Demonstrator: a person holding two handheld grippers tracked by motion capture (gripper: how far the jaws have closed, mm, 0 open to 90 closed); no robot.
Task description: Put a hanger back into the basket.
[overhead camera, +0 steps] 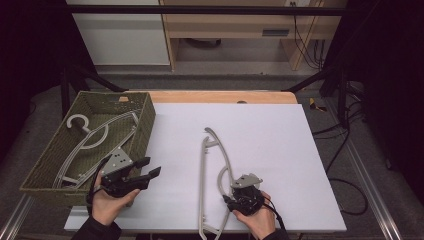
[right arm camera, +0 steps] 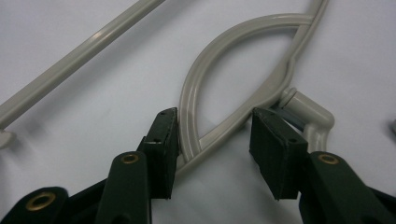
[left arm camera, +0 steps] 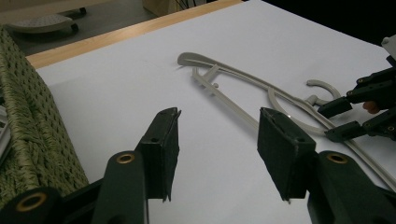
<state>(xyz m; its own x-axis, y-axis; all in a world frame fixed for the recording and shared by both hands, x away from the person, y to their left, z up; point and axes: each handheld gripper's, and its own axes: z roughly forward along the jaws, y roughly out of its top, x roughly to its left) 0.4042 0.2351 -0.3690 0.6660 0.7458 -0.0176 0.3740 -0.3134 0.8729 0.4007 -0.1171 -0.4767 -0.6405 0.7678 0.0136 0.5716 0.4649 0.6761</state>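
Note:
A grey plastic hanger (overhead camera: 201,185) lies flat on the white table top, its hook toward the person. My right gripper (overhead camera: 233,193) is low over the hanger's neck. In the right gripper view it (right arm camera: 215,114) is open, with its jaws on either side of the hanger's curved loop (right arm camera: 187,93) just beside the hook's base; the left pad touches the loop. My left gripper (overhead camera: 151,166) hovers open and empty by the basket's front right corner. In its own view the left gripper (left arm camera: 219,114) faces the hanger (left arm camera: 191,58) and the right gripper (left arm camera: 334,120).
A woven olive basket (overhead camera: 145,125) sits at the table's left and holds another grey hanger (overhead camera: 95,135); its wall (left arm camera: 32,130) is close on my left gripper's left. A wooden strip (overhead camera: 220,96) runs along the table's far edge.

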